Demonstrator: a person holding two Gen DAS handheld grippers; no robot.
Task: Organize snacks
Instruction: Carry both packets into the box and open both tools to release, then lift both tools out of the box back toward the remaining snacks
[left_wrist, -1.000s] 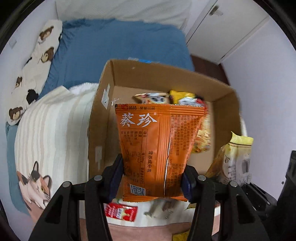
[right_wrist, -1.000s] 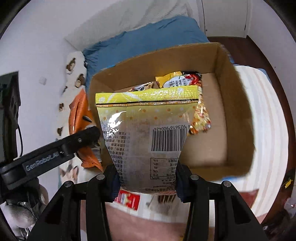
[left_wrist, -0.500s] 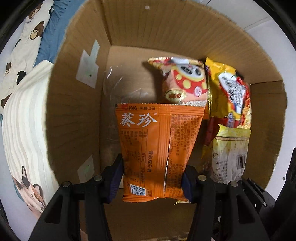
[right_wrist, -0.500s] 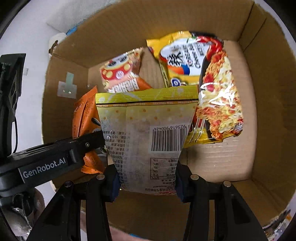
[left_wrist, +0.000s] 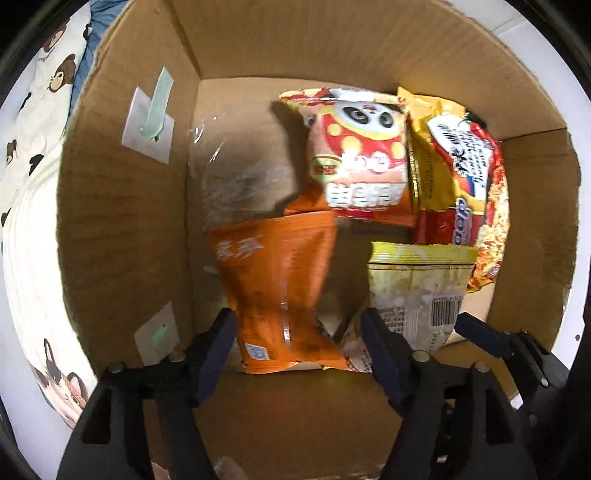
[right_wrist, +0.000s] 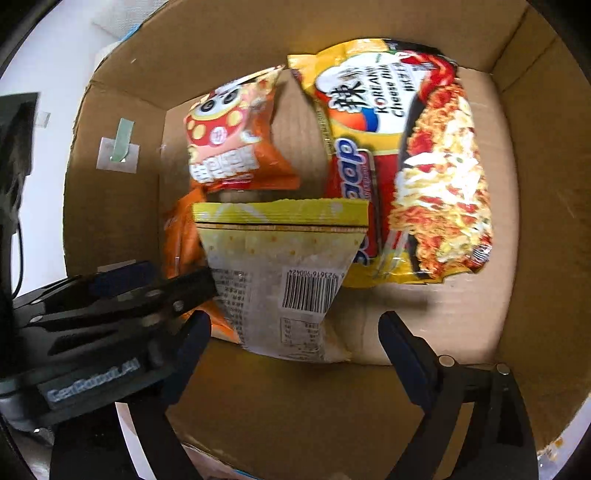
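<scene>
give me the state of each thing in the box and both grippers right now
cardboard box: open at the top, holding four packets
orange packet: between the left jaws, pads off it
yellow-topped packet: free between the right jaws
panda packet: lying at the far end
noodle packet: lying flat, face up
left gripper: jaws opening
right gripper: jaws opening, wide

Both jaws opening; orange packet (left_wrist: 277, 291), yellow packet (right_wrist: 280, 273) released, dropping into box (left_wrist: 122, 221).
</scene>
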